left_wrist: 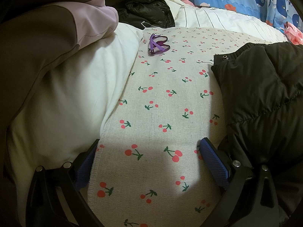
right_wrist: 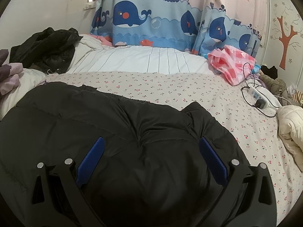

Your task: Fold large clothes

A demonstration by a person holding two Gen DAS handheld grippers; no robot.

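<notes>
The left gripper [left_wrist: 149, 162] hovers with its blue pads [left_wrist: 214, 162] spread wide and nothing between them, above the cherry-print sheet [left_wrist: 161, 98]. Just to its right lies the edge of the black puffer jacket [left_wrist: 265, 87], a snap button showing at its corner. On its left sits a white pillow [left_wrist: 72, 98], with a brown and lilac garment [left_wrist: 47, 34] draped over it. Farther along the sheet lies a pair of purple glasses [left_wrist: 158, 45].

The right gripper [right_wrist: 149, 160] is also spread wide and empty, right over the black puffer jacket [right_wrist: 113, 124], which lies flat on the bed. Beyond it are a second dark jacket [right_wrist: 47, 47], a pink checked bag [right_wrist: 231, 64], a power strip [right_wrist: 259, 96] and the whale curtain [right_wrist: 151, 22].
</notes>
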